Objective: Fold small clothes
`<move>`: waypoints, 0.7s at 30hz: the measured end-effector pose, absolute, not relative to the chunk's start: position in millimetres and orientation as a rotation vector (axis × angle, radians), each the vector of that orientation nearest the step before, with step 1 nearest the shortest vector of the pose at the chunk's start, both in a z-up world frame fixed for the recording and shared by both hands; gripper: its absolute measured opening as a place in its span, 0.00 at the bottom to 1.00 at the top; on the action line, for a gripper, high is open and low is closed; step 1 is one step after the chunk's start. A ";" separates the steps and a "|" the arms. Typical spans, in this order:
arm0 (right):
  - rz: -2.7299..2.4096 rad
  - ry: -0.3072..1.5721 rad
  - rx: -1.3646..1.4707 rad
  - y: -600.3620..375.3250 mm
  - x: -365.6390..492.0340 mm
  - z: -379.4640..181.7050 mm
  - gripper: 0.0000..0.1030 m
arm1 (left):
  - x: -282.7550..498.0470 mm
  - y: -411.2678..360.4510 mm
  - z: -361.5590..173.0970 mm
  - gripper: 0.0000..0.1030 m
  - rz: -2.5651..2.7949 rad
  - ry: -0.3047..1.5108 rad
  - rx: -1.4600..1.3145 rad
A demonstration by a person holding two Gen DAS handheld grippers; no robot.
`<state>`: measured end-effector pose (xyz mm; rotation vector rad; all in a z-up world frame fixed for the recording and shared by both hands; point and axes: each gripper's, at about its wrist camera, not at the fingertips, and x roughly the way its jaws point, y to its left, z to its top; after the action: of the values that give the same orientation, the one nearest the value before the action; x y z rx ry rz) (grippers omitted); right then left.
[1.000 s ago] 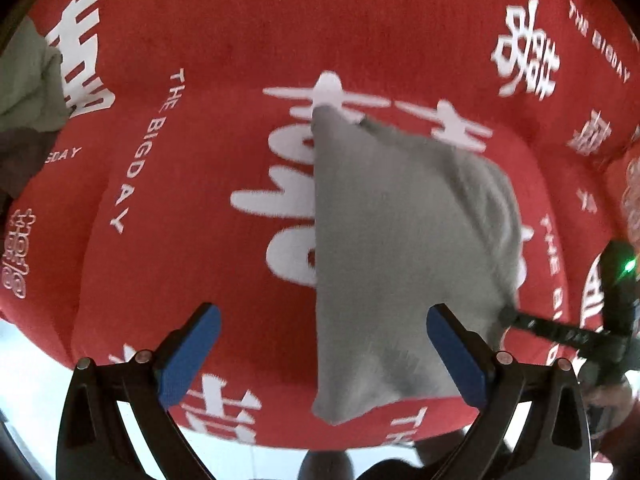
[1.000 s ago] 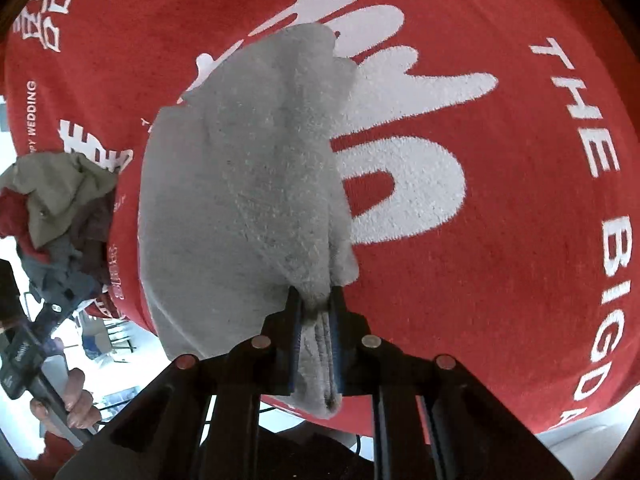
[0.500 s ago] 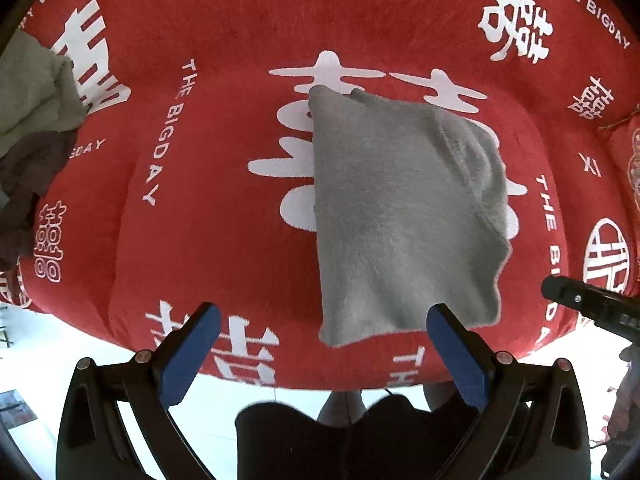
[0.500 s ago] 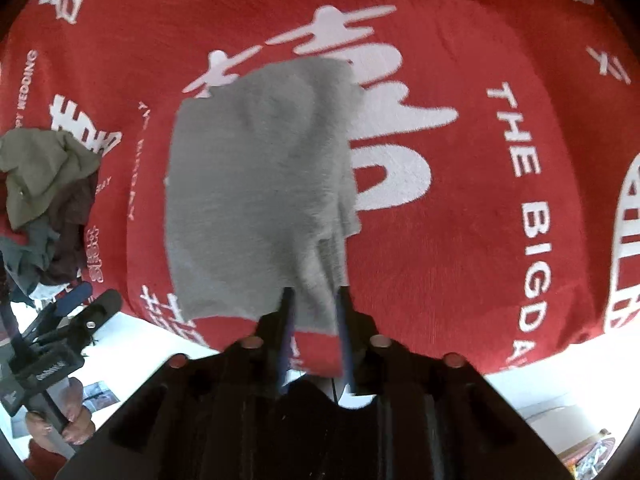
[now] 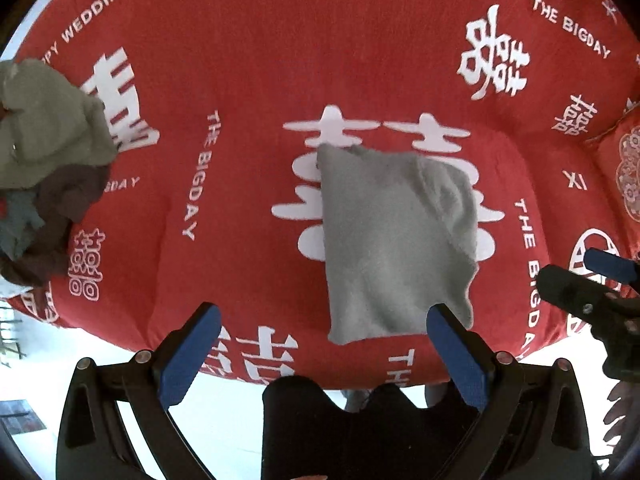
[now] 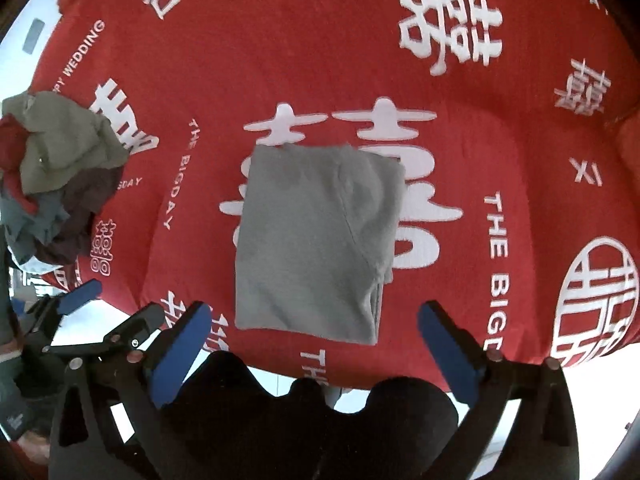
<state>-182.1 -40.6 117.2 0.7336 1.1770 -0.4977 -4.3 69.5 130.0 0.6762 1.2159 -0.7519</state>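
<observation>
Jaws come first, at the bottom of each view. The right gripper [image 6: 314, 336] has just been opening its jaws and they now stand wide apart with nothing between them; the left gripper [image 5: 322, 344] is spread just as wide and empty. Both hang above the near edge of the red cover [image 6: 500, 128], apart from everything on it. In the right view the left gripper also shows at lower left, and in the left view the right one juts in at the right edge.

Beyond the fingertips, in the middle of each frame, the grey cloth [image 6: 312, 240] lies folded on the big white character of the cover. The fold looks done, but its right side is loose: a raised ridge runs down it, and at the lower right the layers show staggered edges.

Risks, as I judge them: that loose side can spring open by itself, since the fabric looks thick and soft. A pad dragged low across it would peel the top layer back. Its near edge lies close to the rim of the cover, so a nudge toward the bottom of the frame could slide it off.

Farthest, at the left edge, sits the pile [image 5: 44, 168] of unfolded clothes, green on top. Grabbing blindly there could lift several pieces together.
</observation>
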 end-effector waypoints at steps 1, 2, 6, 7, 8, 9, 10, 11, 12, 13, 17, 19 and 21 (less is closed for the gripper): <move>-0.496 1.182 0.729 -39.9 -180.6 119.5 1.00 | -4.0 68.5 132.2 1.00 -0.747 1.220 0.675; -0.490 1.200 0.721 -38.7 -178.9 120.5 1.00 | -3.8 67.2 133.8 1.00 -0.741 1.229 0.677; -0.519 1.271 0.724 -40.1 -177.3 119.6 1.00 | -0.6 66.6 139.1 1.00 -0.725 1.270 0.643; -0.529 1.280 0.745 -41.6 -178.9 118.1 1.00 | -0.3 67.1 140.8 1.00 -0.716 1.273 0.636; -0.534 1.286 0.760 -42.4 -180.0 118.2 1.00 | -1.2 67.6 141.9 1.00 -0.705 1.271 0.634; -0.543 1.292 0.773 -43.3 -181.4 117.6 1.00 | -2.5 68.1 143.1 1.00 -0.694 1.267 0.635; -0.556 1.294 0.774 -43.8 -182.7 117.5 1.00 | -4.6 68.9 143.5 1.00 -0.690 1.267 0.634; -0.566 1.298 0.769 -44.5 -183.3 117.4 1.00 | -6.5 70.2 143.6 1.00 -0.684 1.270 0.630; -0.571 1.300 0.766 -44.9 -183.6 117.6 1.00 | -8.1 71.7 143.0 1.00 -0.678 1.276 0.628; -0.575 1.301 0.767 -45.5 -183.7 117.8 1.00 | -9.4 72.7 142.4 1.00 -0.678 1.283 0.626; -0.598 1.294 0.812 -50.8 -188.2 118.3 1.00 | -12.0 75.7 143.1 1.00 -0.661 1.271 0.640; -0.606 1.289 0.817 -50.1 -189.5 118.3 1.00 | -10.0 77.1 144.1 1.00 -0.654 1.270 0.634; -0.605 1.292 0.808 -49.2 -188.4 118.7 1.00 | -9.3 78.2 144.0 1.00 -0.652 1.274 0.628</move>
<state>-188.4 -49.2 118.7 0.8077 1.2917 -0.6054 -9.3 78.2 144.0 0.6281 1.2738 -0.6517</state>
